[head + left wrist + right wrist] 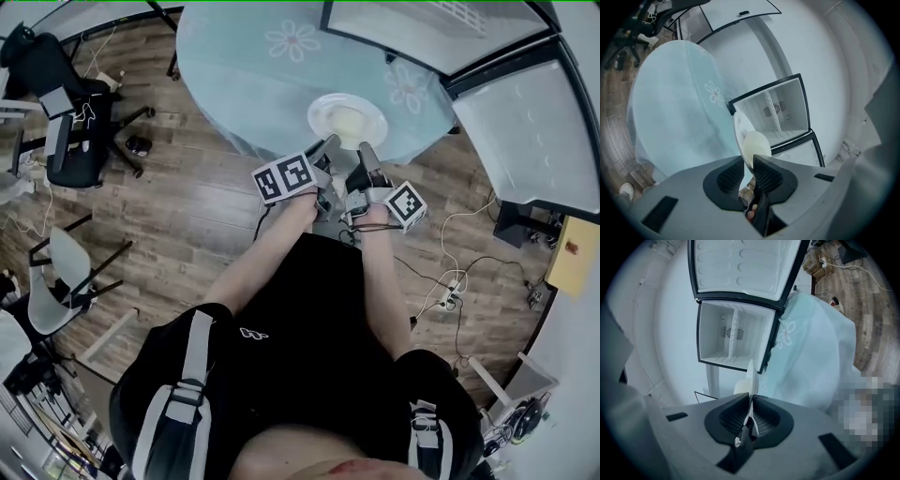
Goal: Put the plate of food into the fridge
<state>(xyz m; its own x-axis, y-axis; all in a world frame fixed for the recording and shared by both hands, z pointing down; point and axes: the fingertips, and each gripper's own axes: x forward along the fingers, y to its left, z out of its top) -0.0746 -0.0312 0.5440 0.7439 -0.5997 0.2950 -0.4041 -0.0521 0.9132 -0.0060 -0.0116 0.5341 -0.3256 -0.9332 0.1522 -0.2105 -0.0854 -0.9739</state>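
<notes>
The round white plate point(322, 112), with a pale mound of food point(349, 123) in its middle, is level above the near edge of the round table with a light blue flowered cloth point(244, 66). The left gripper point(328, 147) and the right gripper point(366, 155) each pinch its near rim between their pads. Beyond the table stands the white fridge point(733, 336), its door open. A black office chair point(66, 94) and white cables point(450, 281) are on the wooden floor, well apart.
</notes>
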